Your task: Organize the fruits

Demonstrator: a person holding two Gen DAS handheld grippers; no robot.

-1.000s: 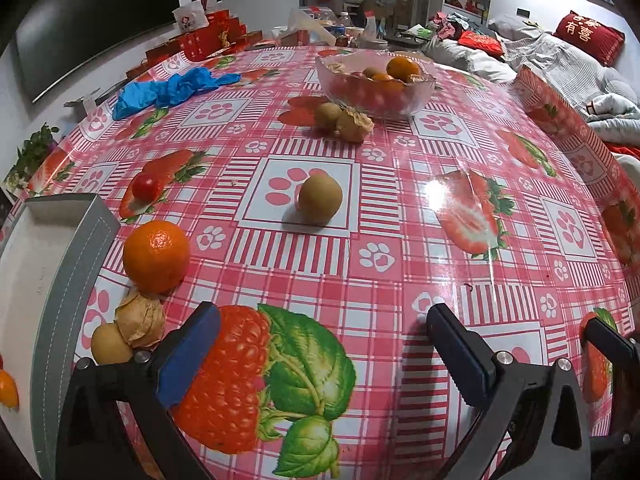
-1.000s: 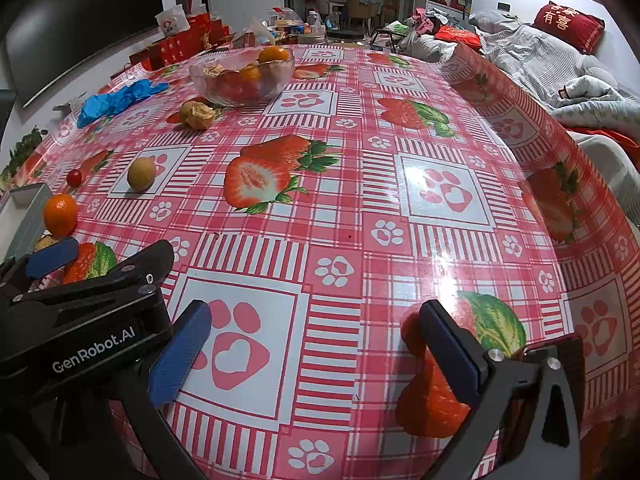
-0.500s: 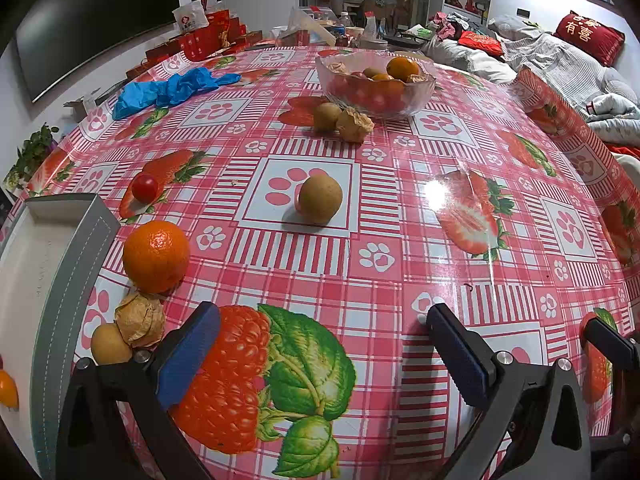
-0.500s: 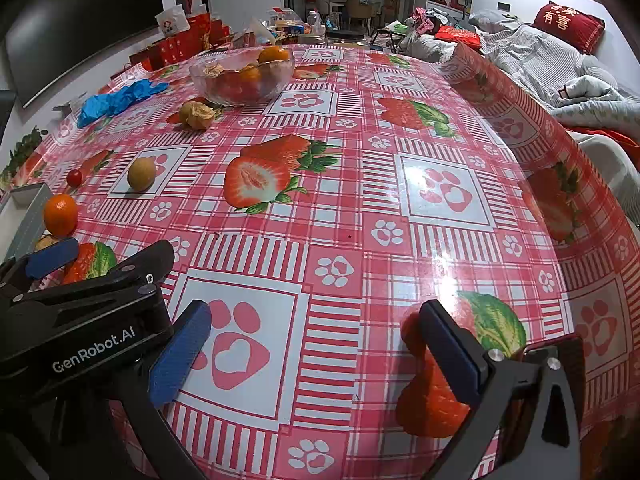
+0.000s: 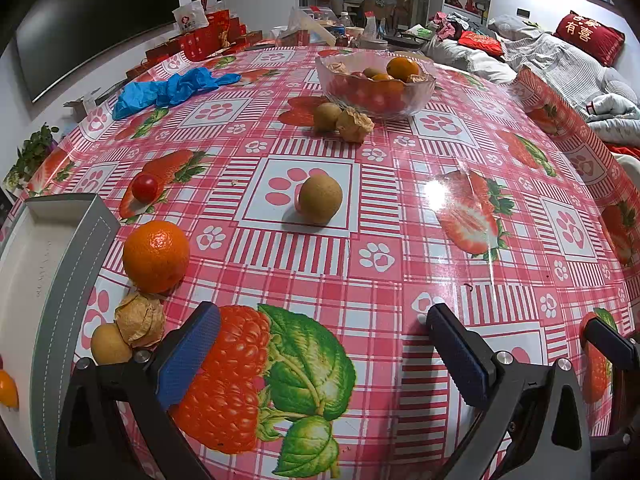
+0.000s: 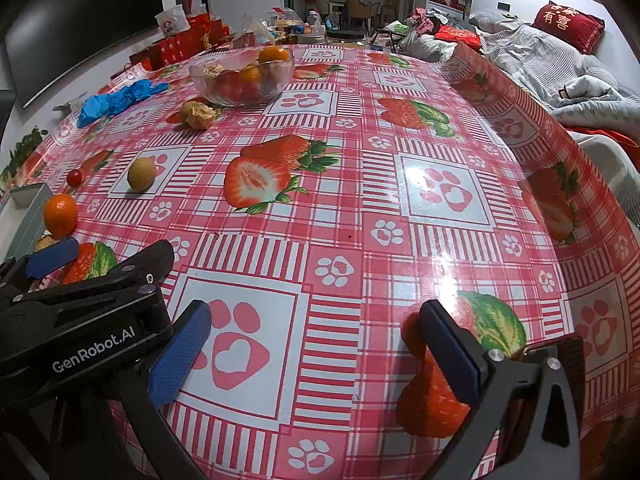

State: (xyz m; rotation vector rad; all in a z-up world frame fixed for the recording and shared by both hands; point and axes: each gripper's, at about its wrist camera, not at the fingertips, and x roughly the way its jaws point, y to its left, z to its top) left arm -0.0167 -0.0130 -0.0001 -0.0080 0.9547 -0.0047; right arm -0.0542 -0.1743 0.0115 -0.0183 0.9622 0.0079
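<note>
My left gripper (image 5: 324,352) hangs open and empty over the table's near edge. An orange (image 5: 156,256) lies ahead-left of it, with a papery husked fruit (image 5: 140,320) and a small yellow fruit (image 5: 110,344) beside its left finger. A brown round fruit (image 5: 320,199) sits further ahead, a cherry tomato (image 5: 145,187) to the left. A glass bowl (image 5: 374,80) of fruit stands at the back, two fruits (image 5: 344,120) before it. My right gripper (image 6: 316,352) is open and empty; the left gripper (image 6: 88,280) shows at its left.
A grey tray (image 5: 60,280) lies at the table's left edge, an orange fruit (image 5: 7,388) at its near end. Blue gloves (image 5: 168,88) lie at the back left. Red boxes line the far edge. A sofa with bedding (image 6: 560,60) runs along the right.
</note>
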